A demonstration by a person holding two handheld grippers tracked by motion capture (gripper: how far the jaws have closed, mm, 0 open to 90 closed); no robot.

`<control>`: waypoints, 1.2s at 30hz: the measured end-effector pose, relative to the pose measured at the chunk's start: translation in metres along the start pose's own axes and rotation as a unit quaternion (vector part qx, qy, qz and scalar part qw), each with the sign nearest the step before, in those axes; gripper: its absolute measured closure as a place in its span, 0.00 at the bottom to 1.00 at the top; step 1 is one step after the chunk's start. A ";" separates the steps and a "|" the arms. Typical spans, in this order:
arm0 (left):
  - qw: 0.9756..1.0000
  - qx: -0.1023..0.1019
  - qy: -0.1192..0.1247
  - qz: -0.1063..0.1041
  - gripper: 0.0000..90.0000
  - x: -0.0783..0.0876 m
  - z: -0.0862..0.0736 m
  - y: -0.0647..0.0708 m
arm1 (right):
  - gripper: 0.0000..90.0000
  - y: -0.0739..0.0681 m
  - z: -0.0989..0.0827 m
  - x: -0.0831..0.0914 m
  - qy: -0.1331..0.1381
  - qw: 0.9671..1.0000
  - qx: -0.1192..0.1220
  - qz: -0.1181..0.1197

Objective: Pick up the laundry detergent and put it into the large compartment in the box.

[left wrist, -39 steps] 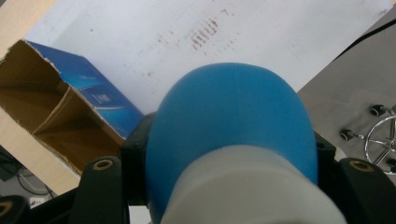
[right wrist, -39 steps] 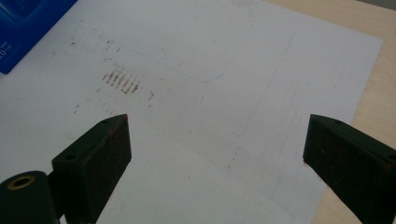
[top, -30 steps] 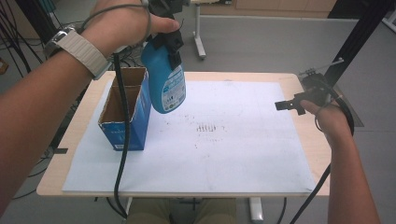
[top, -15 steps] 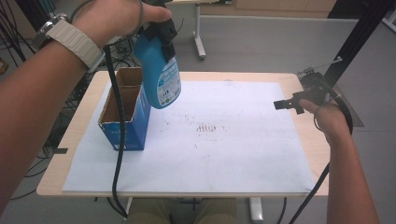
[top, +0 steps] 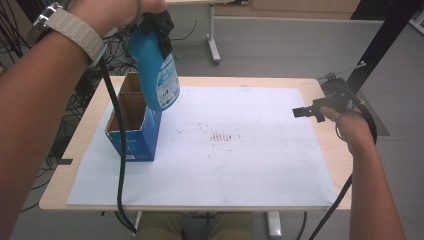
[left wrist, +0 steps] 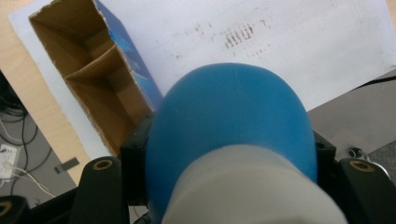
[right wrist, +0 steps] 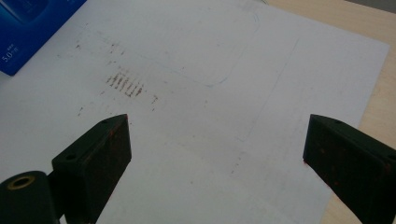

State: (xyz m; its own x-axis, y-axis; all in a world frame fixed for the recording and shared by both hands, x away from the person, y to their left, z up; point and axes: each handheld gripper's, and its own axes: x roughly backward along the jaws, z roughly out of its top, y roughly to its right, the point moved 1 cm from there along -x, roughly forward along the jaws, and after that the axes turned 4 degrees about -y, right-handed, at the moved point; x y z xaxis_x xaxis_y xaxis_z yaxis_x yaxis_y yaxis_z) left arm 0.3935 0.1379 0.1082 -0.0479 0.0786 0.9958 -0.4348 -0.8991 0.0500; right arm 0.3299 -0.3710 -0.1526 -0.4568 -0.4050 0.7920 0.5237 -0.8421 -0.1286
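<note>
Wooden table under a marked white sheet, cluttered floor around it

A light wooden table (top: 331, 165) carries a large white paper sheet (top: 250, 170) that covers most of its top; faint dark smudges (top: 220, 137) in short parallel strokes sit near the sheet's middle, and thin pencil-like lines run across it in the right gripper view. Grey floor (top: 280, 45) lies beyond the table, with a white table leg (top: 213, 37) on it at the far side. Black cables (top: 15, 30) lie tangled on the floor at the far left, and a black upright post (top: 385, 35) rises at the far right.
</note>
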 end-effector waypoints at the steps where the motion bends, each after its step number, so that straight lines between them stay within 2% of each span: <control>1: 1.000 0.003 0.000 0.001 0.43 0.001 0.000 -0.001 | 0.08 0.000 0.000 0.000 0.000 1.000 0.000 0.000; 5: 1.000 0.011 0.002 0.000 0.42 0.003 -0.002 -0.007 | 0.08 0.001 -0.001 -0.001 0.001 1.000 -0.001 0.002; 6: 1.000 0.020 0.007 0.000 0.42 0.002 -0.003 -0.008 | 0.09 0.002 -0.001 -0.001 0.001 1.000 -0.001 0.002; 7: 1.000 0.017 0.002 0.003 0.42 0.003 -0.002 -0.009 | 0.09 0.002 -0.001 -0.002 0.001 1.000 -0.001 0.002; 14: 0.999 0.044 -0.001 0.001 0.42 0.004 -0.004 -0.024 | 0.08 0.003 -0.002 -0.003 0.001 1.000 -0.002 0.003; 23: 0.996 0.089 0.003 0.001 0.42 0.003 -0.010 -0.044 | 0.09 0.004 -0.002 -0.005 0.002 1.000 -0.003 0.005; 27: 0.995 0.099 0.004 -0.003 0.42 0.002 -0.012 -0.051 | 0.09 0.005 -0.003 -0.007 0.001 1.000 -0.003 0.007; 36: 0.992 0.124 0.000 0.002 0.42 -0.004 -0.012 -0.063 | 0.08 0.005 -0.001 -0.009 0.000 1.000 -0.002 0.008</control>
State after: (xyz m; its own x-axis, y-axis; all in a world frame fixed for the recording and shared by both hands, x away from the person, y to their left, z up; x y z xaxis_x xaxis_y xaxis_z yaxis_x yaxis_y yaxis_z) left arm 0.4100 0.1994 0.1002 -0.0500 0.0749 0.9959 -0.2005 -0.9776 0.0635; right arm 0.3361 -0.3718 -0.1609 -0.4492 -0.4185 0.7894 0.5278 -0.8372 -0.1435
